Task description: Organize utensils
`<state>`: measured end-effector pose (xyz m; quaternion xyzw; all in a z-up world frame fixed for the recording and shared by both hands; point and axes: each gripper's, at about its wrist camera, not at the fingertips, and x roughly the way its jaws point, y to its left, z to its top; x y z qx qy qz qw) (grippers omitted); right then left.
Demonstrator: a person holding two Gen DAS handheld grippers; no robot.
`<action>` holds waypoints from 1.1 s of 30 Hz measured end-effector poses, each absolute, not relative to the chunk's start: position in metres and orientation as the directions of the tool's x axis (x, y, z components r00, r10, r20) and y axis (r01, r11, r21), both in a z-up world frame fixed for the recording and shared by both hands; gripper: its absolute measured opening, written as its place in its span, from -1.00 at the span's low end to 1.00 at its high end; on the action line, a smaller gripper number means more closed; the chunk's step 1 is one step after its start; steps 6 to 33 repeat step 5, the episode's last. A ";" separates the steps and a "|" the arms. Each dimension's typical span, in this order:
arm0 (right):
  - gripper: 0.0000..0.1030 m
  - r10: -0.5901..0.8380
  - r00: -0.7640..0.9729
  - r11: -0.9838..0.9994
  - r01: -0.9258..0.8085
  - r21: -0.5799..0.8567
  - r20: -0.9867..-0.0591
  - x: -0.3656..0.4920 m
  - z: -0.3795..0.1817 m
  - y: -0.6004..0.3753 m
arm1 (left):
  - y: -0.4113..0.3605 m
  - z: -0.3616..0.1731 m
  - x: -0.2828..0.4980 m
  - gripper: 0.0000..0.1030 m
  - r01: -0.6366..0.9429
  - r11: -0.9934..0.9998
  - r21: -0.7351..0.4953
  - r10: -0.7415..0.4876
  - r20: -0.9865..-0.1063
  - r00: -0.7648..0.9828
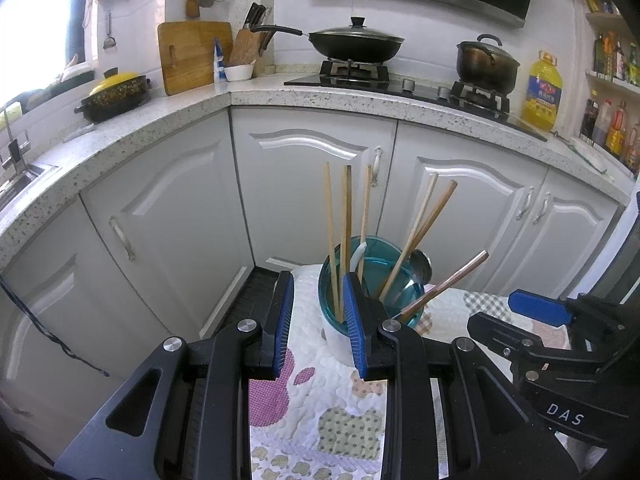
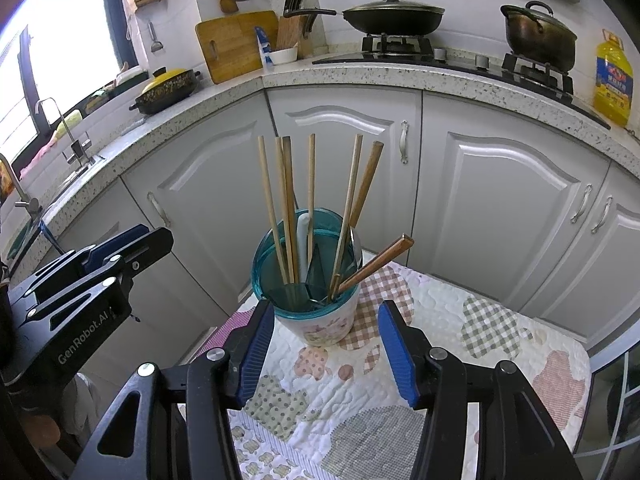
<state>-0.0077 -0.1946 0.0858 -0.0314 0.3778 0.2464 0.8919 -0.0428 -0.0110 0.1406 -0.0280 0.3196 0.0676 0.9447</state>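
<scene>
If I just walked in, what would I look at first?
Probably the teal-rimmed holder in the middle, standing on a patchwork cloth and bristling with wooden chopsticks; a darker brown chopstick leans out over its rim. Next, the blue-padded right gripper, open just in front of the holder. Behind, a lidded black wok sits on the stove on the speckled counter.

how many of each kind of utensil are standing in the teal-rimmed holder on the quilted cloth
In the holder:
light wooden chopsticks: 6
dark reddish-brown chopstick: 1
white-handled utensil: 1
metal spoon: 1
Total: 9
</scene>
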 end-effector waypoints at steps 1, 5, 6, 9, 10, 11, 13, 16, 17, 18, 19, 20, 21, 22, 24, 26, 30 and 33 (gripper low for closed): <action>0.01 0.415 0.593 0.877 -0.461 0.132 -0.690 -0.007 0.085 -0.196 | -0.012 0.140 -0.043 -0.53 -0.140 0.990 -0.004 0.109 -0.602 0.791; 0.06 0.402 0.600 0.891 -0.431 0.143 -0.692 -0.003 0.074 -0.211 | -0.015 0.134 -0.040 -0.53 -0.128 0.992 -0.001 0.101 -0.608 0.787; 0.06 0.402 0.600 0.891 -0.431 0.143 -0.692 -0.003 0.074 -0.211 | -0.015 0.134 -0.040 -0.53 -0.128 0.992 -0.001 0.101 -0.608 0.787; 0.06 0.402 0.600 0.891 -0.431 0.143 -0.692 -0.003 0.074 -0.211 | -0.015 0.134 -0.040 -0.53 -0.128 0.992 -0.001 0.101 -0.608 0.787; 0.06 0.402 0.600 0.891 -0.431 0.143 -0.692 -0.003 0.074 -0.211 | -0.015 0.134 -0.040 -0.53 -0.128 0.992 -0.001 0.101 -0.608 0.787; 0.06 0.402 0.600 0.891 -0.431 0.143 -0.692 -0.003 0.074 -0.211 | -0.015 0.134 -0.040 -0.53 -0.128 0.992 -0.001 0.101 -0.608 0.787; 0.06 0.402 0.600 0.891 -0.431 0.143 -0.692 -0.003 0.074 -0.211 | -0.015 0.134 -0.040 -0.53 -0.128 0.992 -0.001 0.101 -0.608 0.787; 0.06 0.402 0.600 0.891 -0.431 0.143 -0.692 -0.003 0.074 -0.211 | -0.015 0.134 -0.040 -0.53 -0.128 0.992 -0.001 0.101 -0.608 0.787; 0.06 0.402 0.600 0.891 -0.431 0.143 -0.692 -0.003 0.074 -0.211 | -0.015 0.134 -0.040 -0.53 -0.128 0.992 -0.001 0.101 -0.608 0.787; 0.06 0.402 0.600 0.891 -0.431 0.143 -0.692 -0.003 0.074 -0.211 | -0.015 0.134 -0.040 -0.53 -0.128 0.992 -0.001 0.101 -0.608 0.787; 0.06 0.402 0.600 0.891 -0.431 0.143 -0.692 -0.003 0.074 -0.211 | -0.015 0.134 -0.040 -0.53 -0.128 0.992 -0.001 0.101 -0.608 0.787; 0.06 0.402 0.600 0.891 -0.431 0.143 -0.692 -0.003 0.074 -0.211 | -0.015 0.134 -0.040 -0.53 -0.128 0.992 -0.001 0.101 -0.608 0.787; 0.06 0.402 0.600 0.891 -0.431 0.143 -0.692 -0.003 0.074 -0.211 | -0.015 0.134 -0.040 -0.53 -0.128 0.992 -0.001 0.101 -0.608 0.787; 0.06 0.402 0.600 0.891 -0.431 0.143 -0.692 -0.003 0.074 -0.211 | -0.015 0.134 -0.040 -0.53 -0.128 0.992 -0.001 0.101 -0.608 0.787; 0.06 0.402 0.600 0.891 -0.431 0.143 -0.692 -0.003 0.074 -0.211 | -0.015 0.134 -0.040 -0.53 -0.128 0.992 -0.001 0.101 -0.608 0.787; 0.06 0.402 0.600 0.891 -0.431 0.143 -0.692 -0.003 0.074 -0.211 | -0.015 0.134 -0.040 -0.53 -0.128 0.992 -0.001 0.101 -0.608 0.787; 0.06 0.402 0.600 0.891 -0.431 0.143 -0.692 -0.003 0.074 -0.211 | -0.015 0.134 -0.040 -0.53 -0.128 0.992 -0.001 0.101 -0.608 0.787; 0.06 0.402 0.600 0.891 -0.431 0.143 -0.692 -0.003 0.074 -0.211 | -0.015 0.134 -0.040 -0.53 -0.128 0.992 -0.001 0.101 -0.608 0.787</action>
